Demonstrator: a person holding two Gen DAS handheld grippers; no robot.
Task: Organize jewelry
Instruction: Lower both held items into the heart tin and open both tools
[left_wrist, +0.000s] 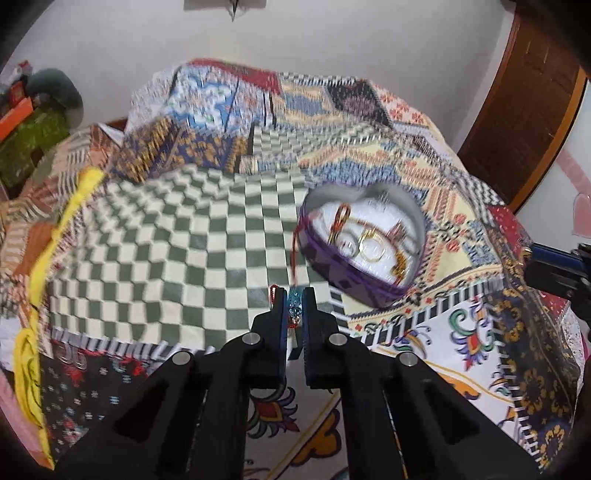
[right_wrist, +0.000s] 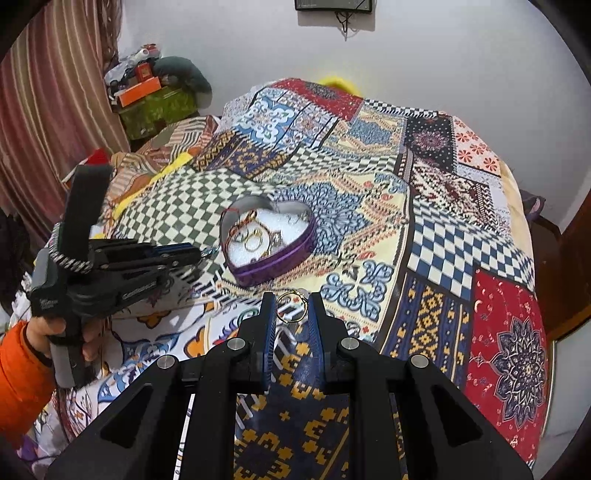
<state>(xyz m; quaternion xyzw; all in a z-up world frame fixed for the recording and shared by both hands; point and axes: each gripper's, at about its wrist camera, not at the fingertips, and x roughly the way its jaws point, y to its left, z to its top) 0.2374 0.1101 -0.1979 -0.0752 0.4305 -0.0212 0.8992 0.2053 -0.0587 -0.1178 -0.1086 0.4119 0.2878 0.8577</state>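
Observation:
A purple heart-shaped tin (left_wrist: 364, 282) with a white lining sits on the patchwork bedspread (left_wrist: 184, 229); it holds several gold rings and bracelets (left_wrist: 371, 245). My left gripper (left_wrist: 294, 300) is shut on a blue beaded piece with a red cord (left_wrist: 294, 310), just left of and in front of the tin. A red cord (left_wrist: 295, 251) hangs over the tin's left rim. In the right wrist view, my right gripper (right_wrist: 292, 304) is shut on a gold ring (right_wrist: 291, 307), held in front of the tin (right_wrist: 275, 262). The left gripper (right_wrist: 192, 254) shows at the tin's left.
A yellow cloth (left_wrist: 55, 236) lies along the bedspread's left edge. A green box with clutter (right_wrist: 157, 107) stands by the striped curtain (right_wrist: 55, 92). A wooden door frame (left_wrist: 524, 122) is at the right. The white wall (right_wrist: 443, 55) is behind the bed.

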